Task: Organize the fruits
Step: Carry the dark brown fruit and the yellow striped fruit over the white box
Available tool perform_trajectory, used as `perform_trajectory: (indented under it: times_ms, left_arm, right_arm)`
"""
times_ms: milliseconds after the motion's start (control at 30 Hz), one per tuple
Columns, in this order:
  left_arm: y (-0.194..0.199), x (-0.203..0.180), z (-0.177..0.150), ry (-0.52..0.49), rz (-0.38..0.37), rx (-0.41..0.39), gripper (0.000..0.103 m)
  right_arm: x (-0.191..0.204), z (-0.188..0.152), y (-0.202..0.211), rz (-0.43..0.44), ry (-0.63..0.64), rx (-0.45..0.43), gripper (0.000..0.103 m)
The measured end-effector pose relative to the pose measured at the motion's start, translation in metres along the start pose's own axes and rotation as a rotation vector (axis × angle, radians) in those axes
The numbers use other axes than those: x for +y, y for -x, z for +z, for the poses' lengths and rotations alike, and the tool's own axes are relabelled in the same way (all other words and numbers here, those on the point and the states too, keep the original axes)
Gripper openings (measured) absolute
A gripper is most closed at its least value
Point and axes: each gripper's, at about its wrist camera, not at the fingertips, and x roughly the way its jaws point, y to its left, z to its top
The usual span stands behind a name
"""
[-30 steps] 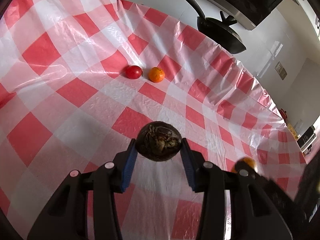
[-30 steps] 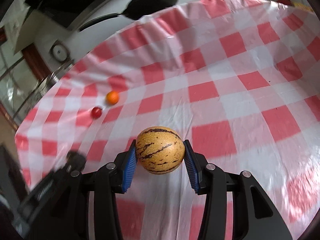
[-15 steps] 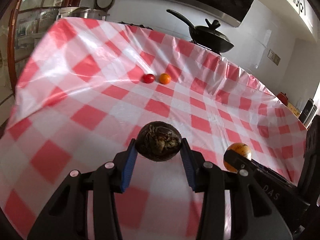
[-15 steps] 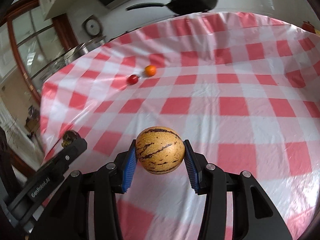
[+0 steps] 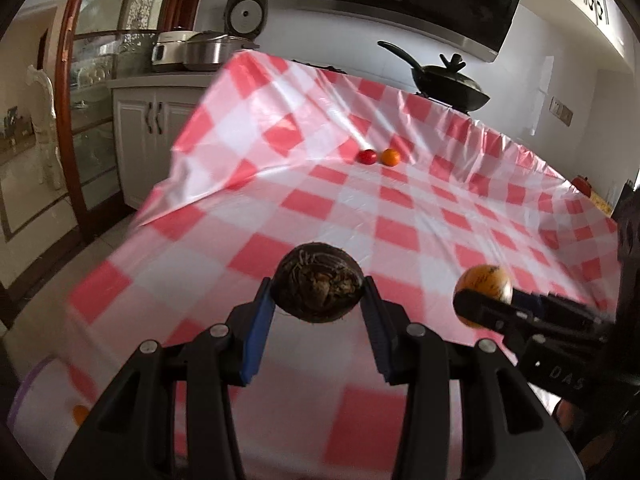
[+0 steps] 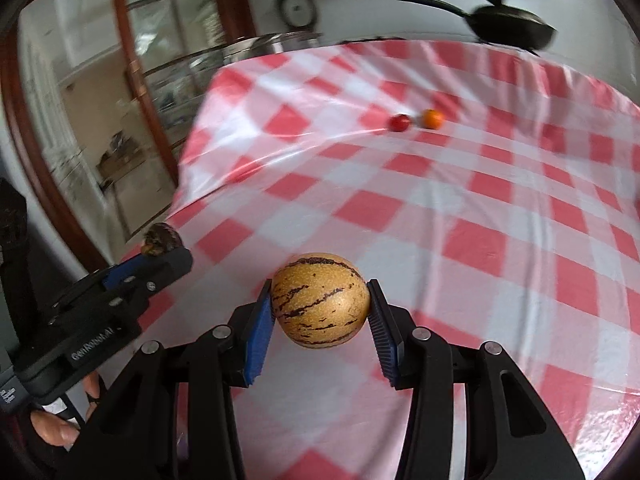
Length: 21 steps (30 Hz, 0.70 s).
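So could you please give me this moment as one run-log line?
left gripper: shut on dark rough round fruit | right gripper: shut on yellow purple-streaked round fruit | red-white checked tablecloth: small red fruit beside small orange fruit

My 2 grippers: left gripper (image 5: 319,312), right gripper (image 6: 320,312). Black frames, blue ribbed pads, silver screws, white lettering.

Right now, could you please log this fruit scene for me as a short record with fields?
left gripper: shut on the dark brown fruit, held off the cloth
right gripper: shut on the striped yellow fruit, also held up
on the table: red fruit and orange fruit, side by side at the far end
surface: red and white checked tablecloth
background: black pan behind the table
bottom left corner: something orange, too blurred to identify
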Motion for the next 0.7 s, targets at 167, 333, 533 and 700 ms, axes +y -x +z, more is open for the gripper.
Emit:
perform_trajectory:
  times_ms: [167, 333, 533, 700]
  left_arm:
    - [0.017, 0.025, -0.012, -0.004, 0.045, 0.02, 0.044]
    - [0.04, 0.057, -0.028, 0.01, 0.135, 0.032, 0.044]
    - [0.069, 0.113, -0.057, 0.122, 0.228, 0.071, 0.044]
    - [0.086, 0.153, -0.084, 0.202, 0.293, 0.101, 0.044]
  right_arm:
    - [0.038, -0.005, 0.003, 0.053, 0.096, 0.005, 0.045]
    - [0.08, -0.015, 0.003, 0.126, 0.205, 0.026, 0.045]
    - [0.141, -0.04, -0.007, 0.21, 0.374, 0.088, 0.045]
    - [0.185, -0.066, -0.015, 0.283, 0.512, 0.155, 0.045]
